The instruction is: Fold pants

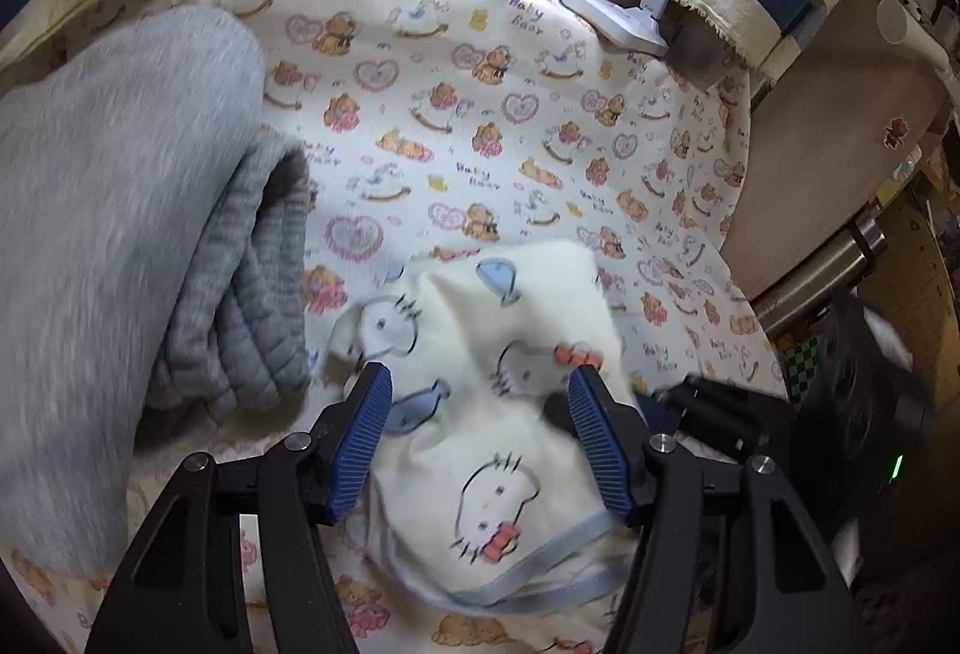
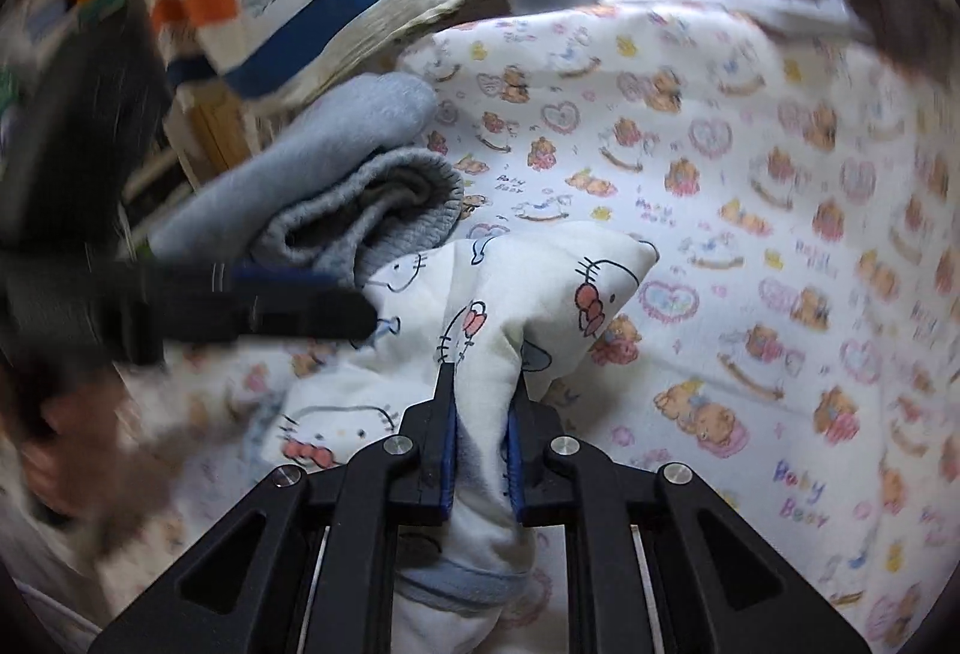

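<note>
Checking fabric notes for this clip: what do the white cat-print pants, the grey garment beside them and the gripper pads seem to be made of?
White cat-print pants: soft fleecy knit, matte, probably cotton; bunches thickly.
Grey garment: heathered jersey with a ribbed knit cuff, matte.
Left gripper pads: blue, finely ridged, probably rubber or plastic.
</note>
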A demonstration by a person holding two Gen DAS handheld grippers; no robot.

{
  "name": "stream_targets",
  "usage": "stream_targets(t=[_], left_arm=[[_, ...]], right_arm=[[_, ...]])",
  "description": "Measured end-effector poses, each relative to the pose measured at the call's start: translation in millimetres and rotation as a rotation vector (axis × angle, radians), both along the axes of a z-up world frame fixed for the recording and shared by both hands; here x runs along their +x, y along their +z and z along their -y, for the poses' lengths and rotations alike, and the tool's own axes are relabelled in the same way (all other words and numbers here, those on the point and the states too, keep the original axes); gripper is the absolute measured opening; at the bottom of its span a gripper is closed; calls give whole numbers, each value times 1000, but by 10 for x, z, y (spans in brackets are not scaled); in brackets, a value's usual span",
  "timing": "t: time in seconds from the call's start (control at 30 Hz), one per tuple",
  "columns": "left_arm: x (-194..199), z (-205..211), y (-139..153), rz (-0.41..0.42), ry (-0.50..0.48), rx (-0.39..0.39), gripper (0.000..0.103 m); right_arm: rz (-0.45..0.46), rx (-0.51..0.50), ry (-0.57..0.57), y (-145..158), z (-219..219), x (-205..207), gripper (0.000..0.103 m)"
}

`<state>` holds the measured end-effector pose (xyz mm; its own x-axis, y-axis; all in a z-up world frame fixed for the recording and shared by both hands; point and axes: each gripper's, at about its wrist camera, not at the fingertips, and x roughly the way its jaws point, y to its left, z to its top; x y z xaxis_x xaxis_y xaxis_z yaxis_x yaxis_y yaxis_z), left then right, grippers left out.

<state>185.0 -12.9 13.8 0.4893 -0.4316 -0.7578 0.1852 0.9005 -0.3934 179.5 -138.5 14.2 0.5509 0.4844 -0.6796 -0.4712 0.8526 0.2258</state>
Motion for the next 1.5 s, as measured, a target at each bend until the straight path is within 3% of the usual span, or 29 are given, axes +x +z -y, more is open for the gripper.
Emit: stream_targets(t=[0.1,0.27,0.57,0.6,0.63,0.67,0.77,0.83,0.87,0.9,1.0,1.17,1.23,1.3,1.37,1.5], left_arm=[[95,142,72,-8,-19,25,59],[236,355,15,-75,-45,-24,60],[469,643,-200,-184,5,143,59],[475,648,-214,-190,9,149,46],[475,656,-220,-193,13,155,26],[467,660,-215,-192,11,158,20],[419,643,-144,-158,9,173,15],[377,593,-76,-131,24,169,14],[372,571,-48,-125,28,161,14],[363,544,-8,-123,29,150,14],[343,482,94,-105,40,129,14],[309,407,232,-85,47,96,14],[298,390,256,-81,50,93,14],[295,374,253,-87,50,85,14],[299,354,245,-93,53,74,14],[294,327,274,-91,54,66,14]], right_arm=[[33,-33,20,8,-91,-54,14],[18,10,21,19,-73,-21,14],[2,77,22,47,-18,6,14],[2,75,26,42,-23,5,14],[3,72,27,45,-30,-2,14],[2,70,27,48,-30,-3,14],[-17,60,28,53,-23,14,17],[-33,29,9,83,-30,6,38],[-34,13,4,109,-39,-11,66],[-21,11,1,137,-38,-30,85],[1,32,-6,182,-21,-53,85],[-184,156,24,-26,68,131,82],[-263,201,51,-136,75,197,67],[-322,239,87,-213,67,241,36],[-339,241,107,-247,30,212,34],[-303,210,92,-194,-5,197,18]])
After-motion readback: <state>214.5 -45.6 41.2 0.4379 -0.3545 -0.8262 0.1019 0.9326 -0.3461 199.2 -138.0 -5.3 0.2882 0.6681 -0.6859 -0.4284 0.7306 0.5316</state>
